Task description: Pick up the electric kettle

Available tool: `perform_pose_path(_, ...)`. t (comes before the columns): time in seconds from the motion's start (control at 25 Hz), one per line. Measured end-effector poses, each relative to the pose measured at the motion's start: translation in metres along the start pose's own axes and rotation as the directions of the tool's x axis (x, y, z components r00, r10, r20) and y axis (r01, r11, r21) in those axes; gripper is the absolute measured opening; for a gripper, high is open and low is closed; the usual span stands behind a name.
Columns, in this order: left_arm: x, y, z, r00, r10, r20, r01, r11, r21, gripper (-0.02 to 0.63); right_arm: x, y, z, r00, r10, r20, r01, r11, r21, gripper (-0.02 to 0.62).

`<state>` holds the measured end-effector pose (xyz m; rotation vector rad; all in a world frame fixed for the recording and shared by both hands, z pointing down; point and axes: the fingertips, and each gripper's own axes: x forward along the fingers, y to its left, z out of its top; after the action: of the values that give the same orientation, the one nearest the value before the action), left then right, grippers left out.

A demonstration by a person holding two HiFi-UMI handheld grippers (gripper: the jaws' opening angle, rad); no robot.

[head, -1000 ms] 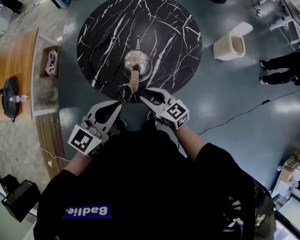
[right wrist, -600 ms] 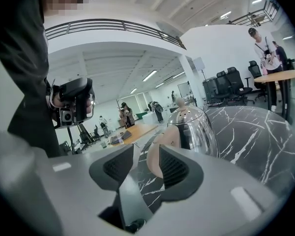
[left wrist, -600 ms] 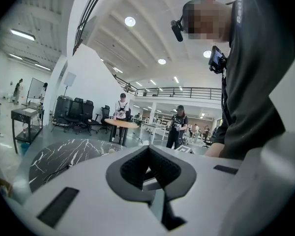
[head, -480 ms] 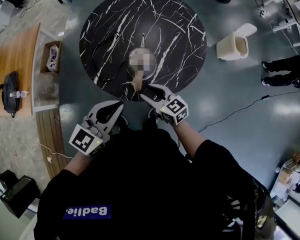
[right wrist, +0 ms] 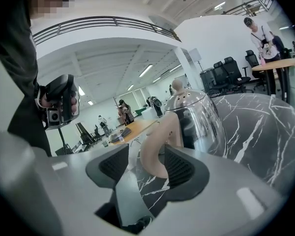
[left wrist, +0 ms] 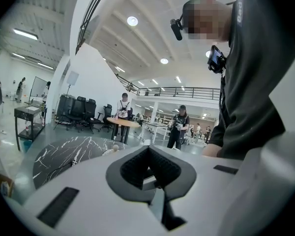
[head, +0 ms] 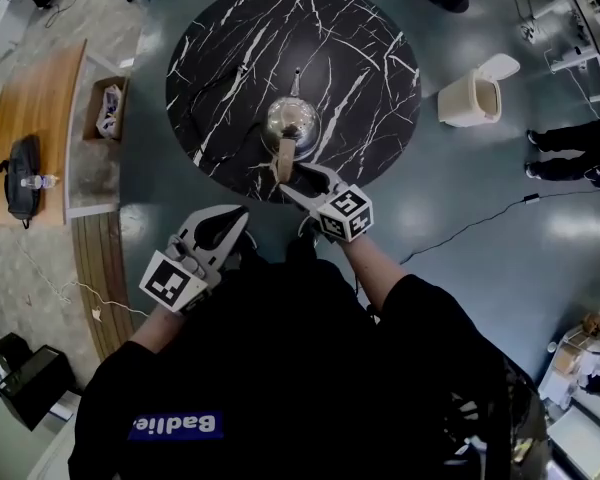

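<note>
A polished steel electric kettle (head: 292, 118) with a beige handle (head: 286, 158) stands on the round black marble table (head: 360, 48), near its front edge. In the right gripper view the kettle (right wrist: 194, 114) fills the middle and its handle (right wrist: 160, 141) reaches back between the jaws. My right gripper (head: 298, 176) (right wrist: 148, 157) is open; its jaws have just been opening. The handle lies next to the right pad, with a gap to the left pad. My left gripper (head: 240, 214) (left wrist: 148, 149) hangs below the table's front edge, its pads meeting with nothing between them.
A beige bin (head: 470, 96) stands on the floor to the right of the table. A wooden bench (head: 40, 118) with a black bag (head: 22, 178) is at the left. A person's legs (head: 570, 153) show at the right edge. A cable (head: 480, 223) crosses the floor.
My right gripper has moved forward and down to the kettle's handle, and its jaws now stand wider apart around the handle. The left gripper has stayed where it was.
</note>
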<state>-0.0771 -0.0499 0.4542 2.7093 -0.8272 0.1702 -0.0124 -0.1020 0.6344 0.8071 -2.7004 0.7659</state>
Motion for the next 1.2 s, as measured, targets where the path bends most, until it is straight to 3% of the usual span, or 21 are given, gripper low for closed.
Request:
perform_pose_path(0.72, -0.025, 0.011, -0.012, 0.999, 0.032, -0.036, -0.033, 0.999, -0.021, 0.006, 0.032, -0.002, -0.014, 0.996, 0.042, -0.079, -0.047, 0.997, -0.055, 0.206)
perform_pose_path(1.2, -0.035, 0.018, -0.016, 0.997, 0.058, -0.041, -0.059, 0.998, -0.030, 0.006, 0.052, -0.003, -0.008, 0.997, 0.046, -0.064, -0.050, 0.997, -0.060, 0.206)
